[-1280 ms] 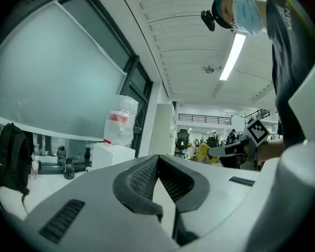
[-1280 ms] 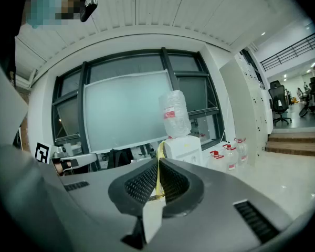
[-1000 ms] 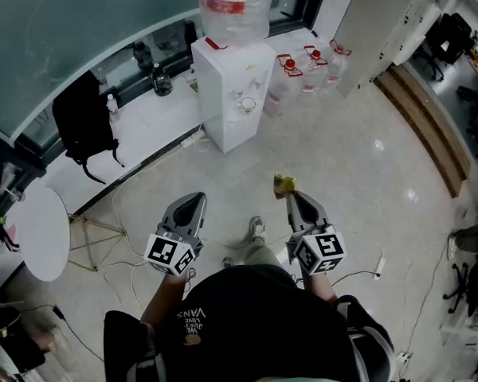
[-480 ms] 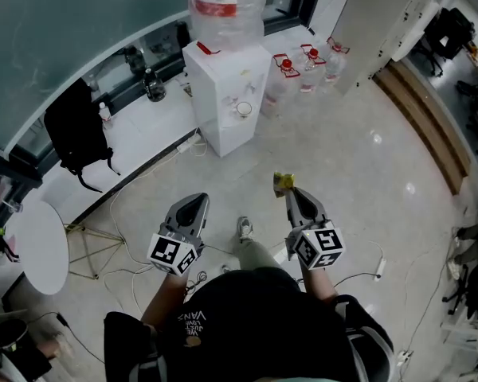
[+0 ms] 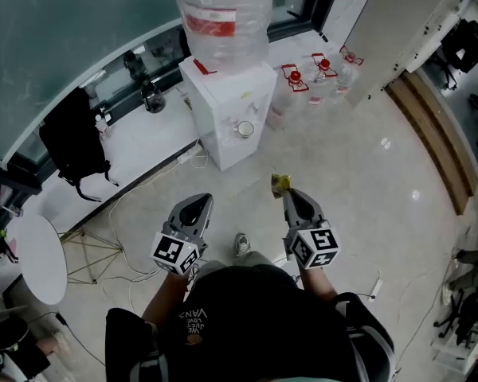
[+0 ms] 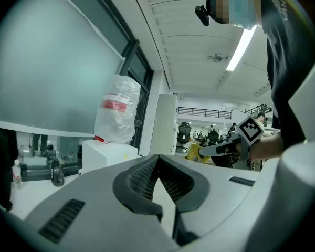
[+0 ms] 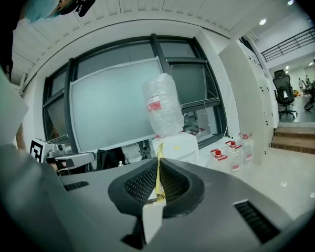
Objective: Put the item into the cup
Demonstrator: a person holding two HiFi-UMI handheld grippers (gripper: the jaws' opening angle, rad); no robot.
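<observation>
My right gripper [image 5: 290, 194] is shut on a small crumpled yellow item [image 5: 281, 184], held out over the floor. In the right gripper view the yellow item [image 7: 158, 173] shows as a thin strip pinched between the jaws. My left gripper [image 5: 195, 204] is shut with nothing in it, level with the right one. A small white cup [image 5: 244, 129] sits on the front ledge of the white water dispenser [image 5: 223, 102], well ahead of both grippers. The left gripper view shows my right gripper [image 6: 220, 148] off to the side with the yellow item [image 6: 193, 152].
A large water bottle [image 5: 221, 14] tops the dispenser. Spare red-capped bottles [image 5: 319, 68] stand on the floor to its right. A black backpack [image 5: 72, 146] leans by the window ledge, a round white table [image 5: 36, 257] is at the left, and cables [image 5: 127, 213] trail on the floor.
The dispenser and cup have drawn closer as the person walks toward them. Both grippers keep their pose, the right one still shut on the yellow item.
</observation>
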